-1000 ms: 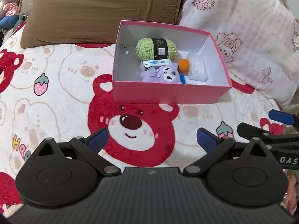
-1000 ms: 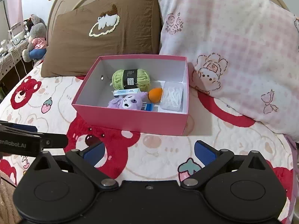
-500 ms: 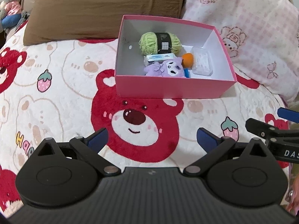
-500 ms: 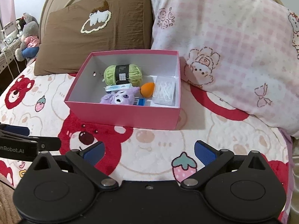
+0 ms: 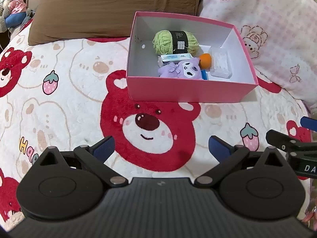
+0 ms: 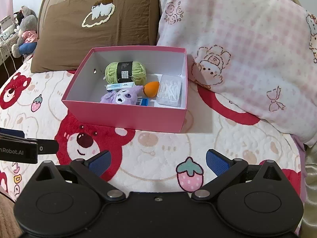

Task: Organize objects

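Readable text is sparse.

- Left gripper, seen at the left edge of the right wrist view: white lettering "nRobot.AI" on its black body, start of the word cut off by the frame.
- Right gripper, seen at the right edge of the left wrist view: white letters "DA" on its black body, the rest cut off.
- Blanket on the bed, near its left edge: coloured letters "Hap", the rest hidden behind the left gripper's body.
- Green yarn ball in the pink box: black band with small white print, too small to read.
- White-and-blue small carton in the box: print too small to read.
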Motion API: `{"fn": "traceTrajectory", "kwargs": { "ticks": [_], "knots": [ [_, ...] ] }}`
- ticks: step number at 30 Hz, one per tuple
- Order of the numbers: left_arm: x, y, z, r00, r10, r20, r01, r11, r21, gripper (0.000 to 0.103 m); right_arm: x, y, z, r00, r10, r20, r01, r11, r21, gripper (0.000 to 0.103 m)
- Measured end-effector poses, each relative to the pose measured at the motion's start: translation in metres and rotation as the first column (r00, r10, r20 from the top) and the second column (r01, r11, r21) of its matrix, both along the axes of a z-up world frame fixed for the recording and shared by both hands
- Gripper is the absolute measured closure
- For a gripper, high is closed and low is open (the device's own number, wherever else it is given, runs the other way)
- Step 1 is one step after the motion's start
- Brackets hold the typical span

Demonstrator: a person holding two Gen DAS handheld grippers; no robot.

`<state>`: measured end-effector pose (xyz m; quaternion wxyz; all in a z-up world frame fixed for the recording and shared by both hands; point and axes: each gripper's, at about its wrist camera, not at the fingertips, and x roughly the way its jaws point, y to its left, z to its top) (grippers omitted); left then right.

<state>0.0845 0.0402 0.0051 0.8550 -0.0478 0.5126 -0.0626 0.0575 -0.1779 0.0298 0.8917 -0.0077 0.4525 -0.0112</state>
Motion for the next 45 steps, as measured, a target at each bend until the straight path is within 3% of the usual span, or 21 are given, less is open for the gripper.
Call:
{"fn": "traceTrajectory", "kwargs": {
  "ticks": [12, 21, 27, 45],
  "knots": [
    [0.0007, 0.0004, -0.0008, 1.000, 0.007, -0.006, -0.007, 1.000, 0.014, 0.001, -0.0019, 0.0005, 0.0060, 0.999, -0.006, 0.034, 0.006, 1.000, 0.003, 0.000],
    [0.0009, 0.0013, -0.0016, 1.000, 0.008, -0.008, -0.008, 1.000, 0.017, 0.001, -0.0015, -0.0073, 0.0052, 0.999, -0.013, 0.029, 0.011, 0.997, 0.077, 0.000],
    [0.0022, 0.0023, -0.0022, 1.000, 0.009, -0.010, -0.009, 1.000, 0.017, 0.001, -0.0019, -0.0035, 0.0048, 0.999, -0.017, 0.046, 0.017, 1.000, 0.010, 0.000],
    [-0.0006, -0.0033, 0.0020, 0.999, -0.031, -0.007, 0.032, 0.999, 0.031, 0.001, -0.0025, -0.0024, 0.0062, 0.999, -0.014, 0.032, 0.014, 1.000, 0.003, 0.000]
  ]
}}
